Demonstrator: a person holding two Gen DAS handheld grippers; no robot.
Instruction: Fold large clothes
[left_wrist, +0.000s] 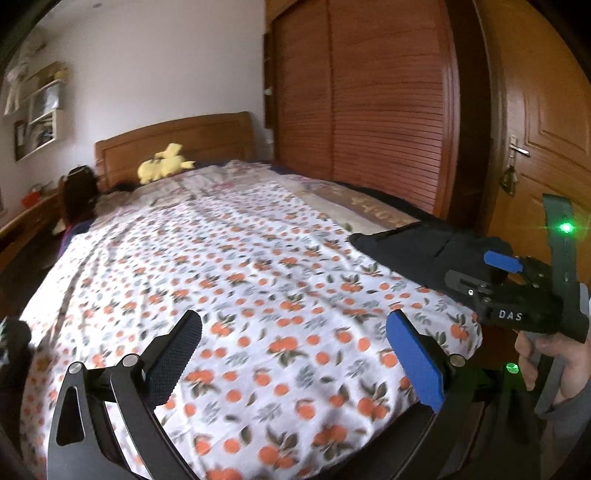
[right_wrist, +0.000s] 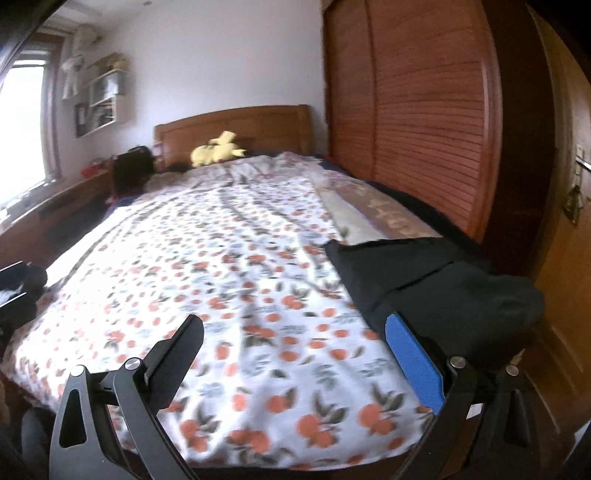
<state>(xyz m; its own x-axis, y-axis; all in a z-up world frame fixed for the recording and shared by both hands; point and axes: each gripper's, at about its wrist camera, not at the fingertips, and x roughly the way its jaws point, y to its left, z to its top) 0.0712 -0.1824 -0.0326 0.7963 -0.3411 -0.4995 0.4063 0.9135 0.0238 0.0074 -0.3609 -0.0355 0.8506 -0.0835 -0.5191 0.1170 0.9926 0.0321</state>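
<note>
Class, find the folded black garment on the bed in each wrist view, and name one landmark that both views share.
Left wrist view: the black garment lies at the right edge of the bed, mid-height, beside the right gripper.
Right wrist view: the black garment sits right of centre, above the blue finger pad.
Shared landmark: the yellow plush toy by the headboard.

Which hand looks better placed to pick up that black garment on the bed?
Right, probably. The right tool is open, with the black garment just past its blue finger. The left tool, also open, sits farther from it over the floral sheet.
</note>
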